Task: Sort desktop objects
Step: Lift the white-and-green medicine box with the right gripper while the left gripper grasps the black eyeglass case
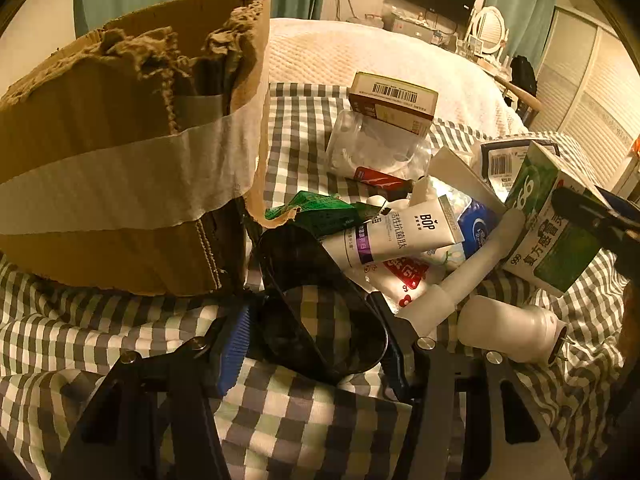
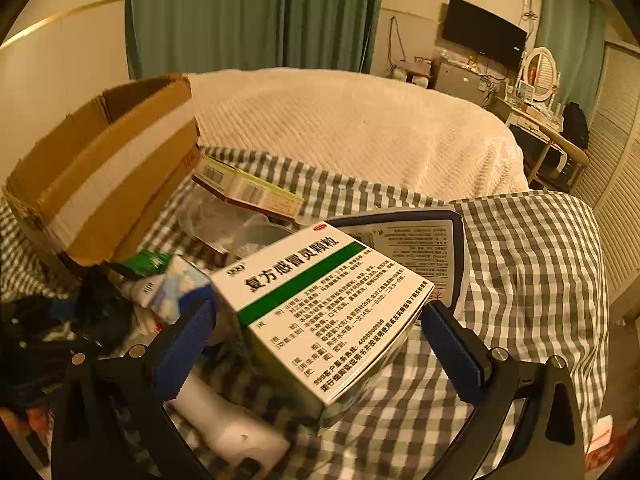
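The right claw stands wide astride the light, stiff medicine box, best pinched across its flat long sides, while the left claw seemingly holds a dark scoop.

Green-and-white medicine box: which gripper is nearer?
Right. The right gripper straddles the green-and-white medicine box, jaws wide and not pressing. The left gripper sits across the pile, around a black scoop-like thing.

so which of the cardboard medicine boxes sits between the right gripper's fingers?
The white box with the green stripe, flanked by the right gripper; the brown-edged barcoded box lies farther back.
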